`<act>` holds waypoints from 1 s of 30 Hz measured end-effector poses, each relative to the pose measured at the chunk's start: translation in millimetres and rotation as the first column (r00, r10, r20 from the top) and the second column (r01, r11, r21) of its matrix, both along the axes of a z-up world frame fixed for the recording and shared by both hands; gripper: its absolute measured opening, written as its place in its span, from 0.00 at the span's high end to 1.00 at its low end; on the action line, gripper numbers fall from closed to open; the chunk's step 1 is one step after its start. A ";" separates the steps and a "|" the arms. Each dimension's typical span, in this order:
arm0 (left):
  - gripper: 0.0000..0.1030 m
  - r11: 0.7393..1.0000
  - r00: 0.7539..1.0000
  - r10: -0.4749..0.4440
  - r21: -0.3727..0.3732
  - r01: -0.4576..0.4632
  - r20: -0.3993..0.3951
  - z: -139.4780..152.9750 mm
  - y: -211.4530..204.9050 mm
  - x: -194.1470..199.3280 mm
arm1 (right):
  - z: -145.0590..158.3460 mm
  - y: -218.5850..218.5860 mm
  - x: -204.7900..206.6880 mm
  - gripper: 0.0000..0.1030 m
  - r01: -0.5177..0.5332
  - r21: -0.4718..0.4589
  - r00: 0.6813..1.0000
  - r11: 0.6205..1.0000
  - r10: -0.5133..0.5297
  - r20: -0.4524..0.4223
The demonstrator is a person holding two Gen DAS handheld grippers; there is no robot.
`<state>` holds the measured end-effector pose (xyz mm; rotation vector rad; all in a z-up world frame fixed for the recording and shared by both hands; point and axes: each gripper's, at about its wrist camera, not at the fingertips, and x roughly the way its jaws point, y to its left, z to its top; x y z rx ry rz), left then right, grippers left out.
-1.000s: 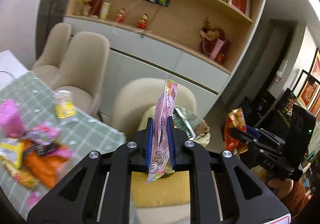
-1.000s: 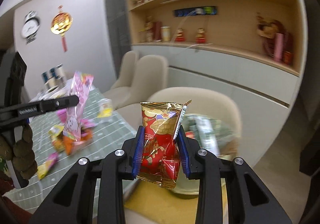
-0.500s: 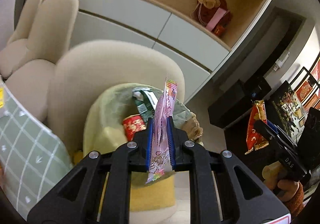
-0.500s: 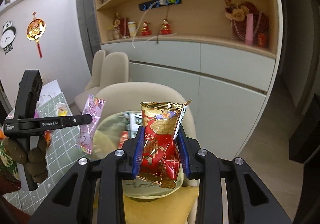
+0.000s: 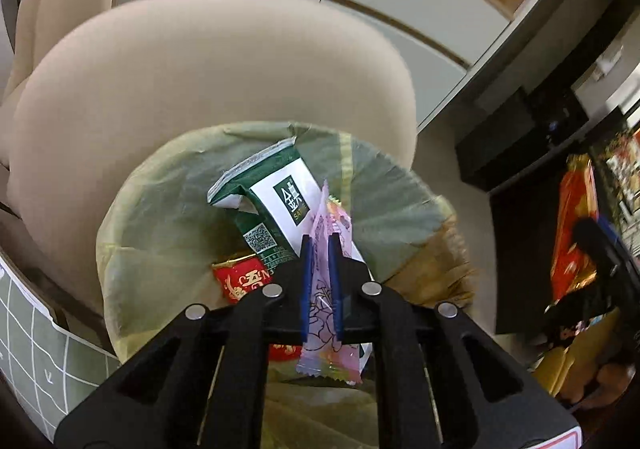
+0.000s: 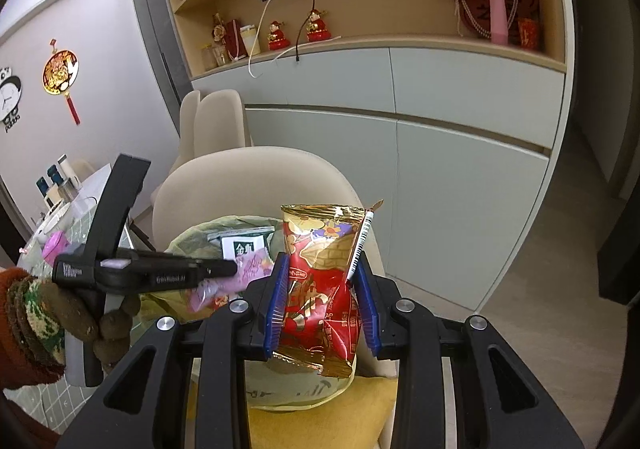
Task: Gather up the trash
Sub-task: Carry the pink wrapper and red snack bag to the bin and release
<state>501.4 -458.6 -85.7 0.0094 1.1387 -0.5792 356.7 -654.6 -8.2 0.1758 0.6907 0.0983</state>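
Left gripper [image 5: 319,249]: jaws pressed onto one pink wrapper [image 5: 326,313]; blue pads flank it on both sides.
Pink wrapper: stands on edge between the pads, its top poking out past the fingertips and its crimped bottom edge hanging below the pads; positioned directly above the open bin bag [image 5: 160,209].
Bin bag: one, translucent green-yellow, mouth open, just in front of the beige chair [image 5: 208,81] backrest.
Bag contents: one green-and-white carton [image 5: 276,205] lying tilted; one red packet [image 5: 244,281] beside it, partly hidden by the left gripper.
Table [image 5: 36,349]: green grid cloth at lower left of the left wrist view, just beside the bag.
Left gripper, right wrist view [image 6: 236,269]: its tip reaches over the bag rim with the pink wrapper [image 6: 240,277] at its end; held by one gloved hand [image 6: 76,313].
Right gripper [image 6: 322,295]: jaws pinching one red-and-gold snack bag [image 6: 320,289]; held upright, crumpled, top edge well above the fingertips, bottom corner hanging below the pads.
Snack bag position: just right of the bin bag [image 6: 192,241] mouth, in front of the chair [image 6: 240,185].
Count: two wrappers held, one per gripper.
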 end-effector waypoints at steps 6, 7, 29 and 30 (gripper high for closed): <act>0.90 1.000 0.999 0.005 0.013 -0.004 -0.041 -14.7 1.8 -1.8 | -8.2 2.2 17.4 0.70 -0.024 0.024 1.000 0.999 0.025 -0.017; 0.87 1.000 0.999 0.009 0.000 -0.009 -0.035 -12.1 2.7 -2.5 | -8.1 3.5 19.3 0.70 -0.029 0.024 0.999 0.999 0.030 -0.017; 0.44 0.938 0.914 0.340 -0.153 -0.312 0.222 69.9 159.1 -91.2 | -38.4 111.4 64.6 0.49 -0.285 -0.007 0.957 0.959 0.284 -0.064; 0.44 0.936 0.909 0.348 -0.146 -0.322 0.228 69.0 165.6 -95.6 | -38.1 112.6 62.5 0.49 -0.280 -0.015 0.958 0.960 0.279 -0.061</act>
